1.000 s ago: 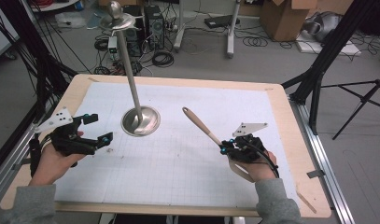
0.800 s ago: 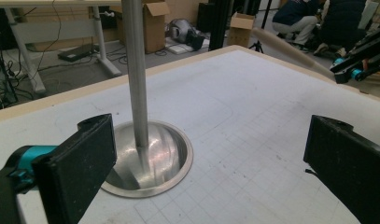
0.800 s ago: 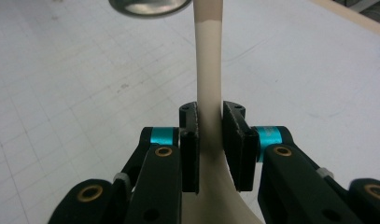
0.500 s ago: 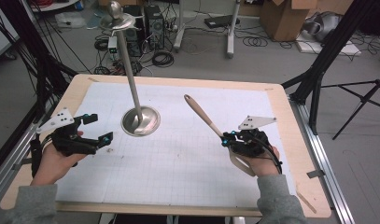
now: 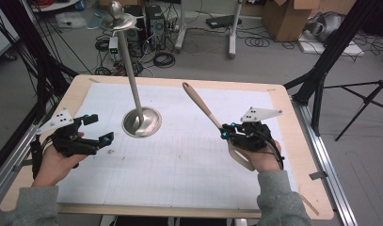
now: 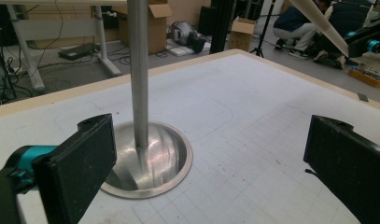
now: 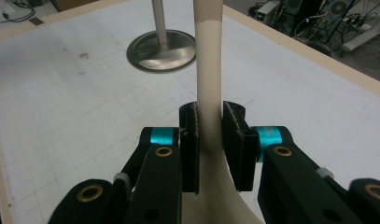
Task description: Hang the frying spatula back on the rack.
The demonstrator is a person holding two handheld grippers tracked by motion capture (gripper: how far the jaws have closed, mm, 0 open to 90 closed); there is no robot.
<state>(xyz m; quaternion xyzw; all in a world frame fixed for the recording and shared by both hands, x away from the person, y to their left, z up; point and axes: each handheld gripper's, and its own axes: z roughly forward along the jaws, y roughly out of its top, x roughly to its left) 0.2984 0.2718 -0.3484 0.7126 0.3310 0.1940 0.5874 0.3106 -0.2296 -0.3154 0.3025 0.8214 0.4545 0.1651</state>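
Raised and tilted steeper since a second ago: wooden spatula (image 5: pixel 204 108), pinched at its neck by right gripper (image 5: pixel 225 131), stand (image 5: pixel 141 122) ahead-left. Left gripper (image 5: pixel 97 129) spread, empty, unmoved. Likely being carried toward stand.

High view looks down and forward over the whole table (image 5: pixel 189 155). Left gripper view sits low, facing the metal stand (image 6: pixel 140 74) just ahead of its jaws. Right gripper view looks along its jaws; all 3 share that stand.
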